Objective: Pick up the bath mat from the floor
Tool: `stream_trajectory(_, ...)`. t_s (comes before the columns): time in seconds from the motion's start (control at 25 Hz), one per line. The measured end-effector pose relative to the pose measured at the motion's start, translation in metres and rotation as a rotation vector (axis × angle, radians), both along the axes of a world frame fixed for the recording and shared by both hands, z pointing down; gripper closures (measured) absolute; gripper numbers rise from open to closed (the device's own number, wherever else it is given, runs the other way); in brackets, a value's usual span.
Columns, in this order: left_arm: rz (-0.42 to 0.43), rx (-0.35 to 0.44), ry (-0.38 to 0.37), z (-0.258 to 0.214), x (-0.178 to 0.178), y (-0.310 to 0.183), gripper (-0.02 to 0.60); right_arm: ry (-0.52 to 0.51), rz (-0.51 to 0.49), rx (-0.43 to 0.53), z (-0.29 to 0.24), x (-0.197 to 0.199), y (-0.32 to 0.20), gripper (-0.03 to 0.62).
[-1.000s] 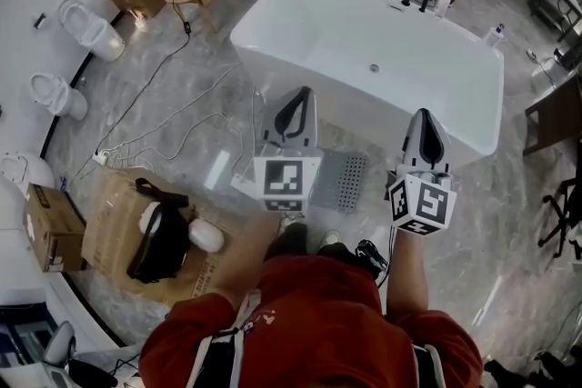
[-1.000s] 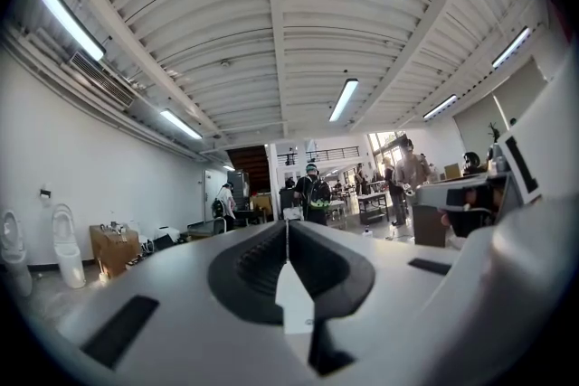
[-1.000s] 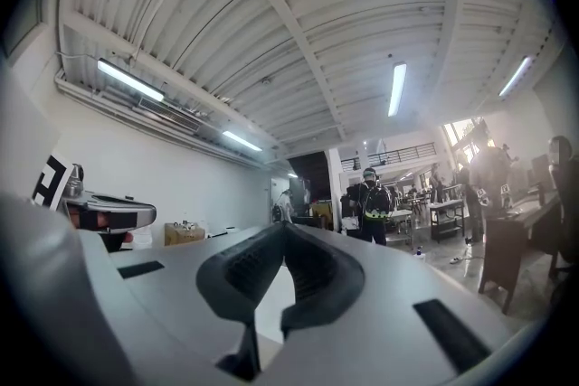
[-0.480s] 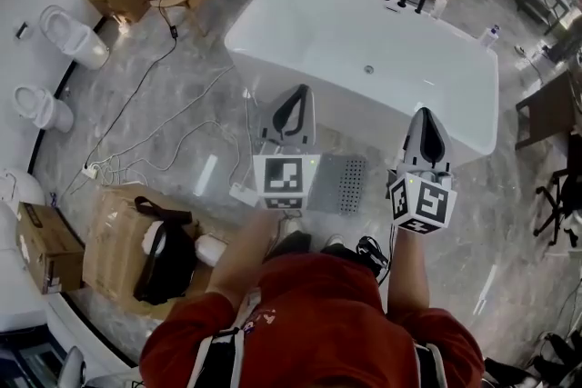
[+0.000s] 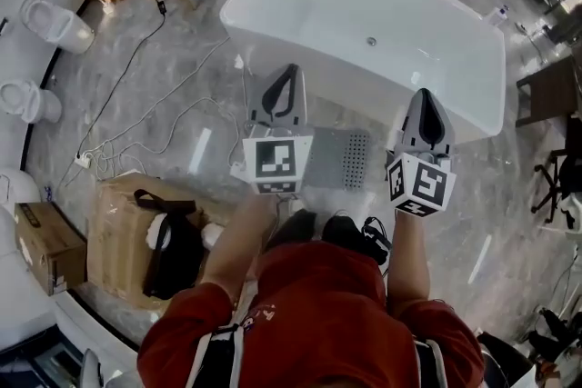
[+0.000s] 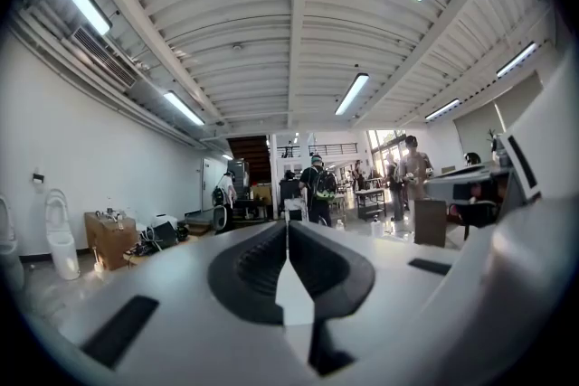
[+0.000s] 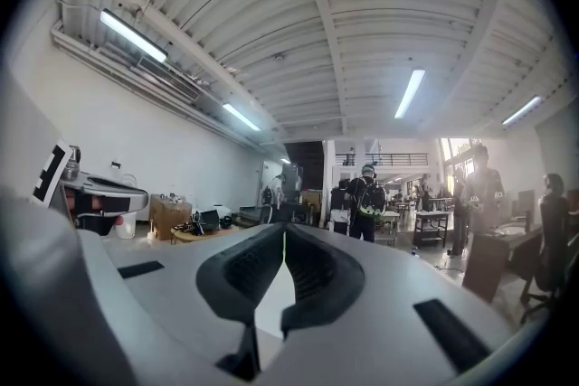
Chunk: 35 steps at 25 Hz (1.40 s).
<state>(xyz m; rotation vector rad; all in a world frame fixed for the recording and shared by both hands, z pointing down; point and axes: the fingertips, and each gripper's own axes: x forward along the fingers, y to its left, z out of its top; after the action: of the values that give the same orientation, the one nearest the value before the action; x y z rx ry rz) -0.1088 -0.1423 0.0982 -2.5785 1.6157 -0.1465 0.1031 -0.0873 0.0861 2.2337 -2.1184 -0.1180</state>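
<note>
Left gripper and right gripper, fingers closed and empty: unless opened, they would likely skid off the flat bath mat.

A red shirt, and grey left tongs and right tongs bearing black-and-white marker cubes.

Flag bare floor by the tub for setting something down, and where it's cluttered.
Free: the marble floor right of the bath mat, bordered by the bathtub corner and the dark chair. Crowded: left of the mat, loose cables run toward the cardboard box with a black bag on it.
</note>
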Motion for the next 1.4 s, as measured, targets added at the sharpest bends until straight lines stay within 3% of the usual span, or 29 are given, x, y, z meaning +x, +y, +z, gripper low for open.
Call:
stream_trajectory(0.28,-0.029,-0.114,-0.020,0.060,-0.003,-0.028,0.565,0.024,-0.004,-0.086,0.051,0.009,-0.027,0.580)
stream_trajectory(0.72,-0.093,-0.150,-0.037,0.181,0.014,-0.052,0.565,0.024,-0.047,-0.192,0.180,0.054,-0.061,0.582)
stream_trajectory(1.2,-0.099,-0.288,-0.031,0.364,0.043,-0.046,0.565,0.052,-0.138,-0.388,0.401,0.054,-0.064,0.580)
stream_trajectory(1.4,-0.094,-0.326,-0.081,0.450,0.046,-0.045,0.565,0.075,-0.150,-0.460,0.495,0.063,-0.061,0.582)
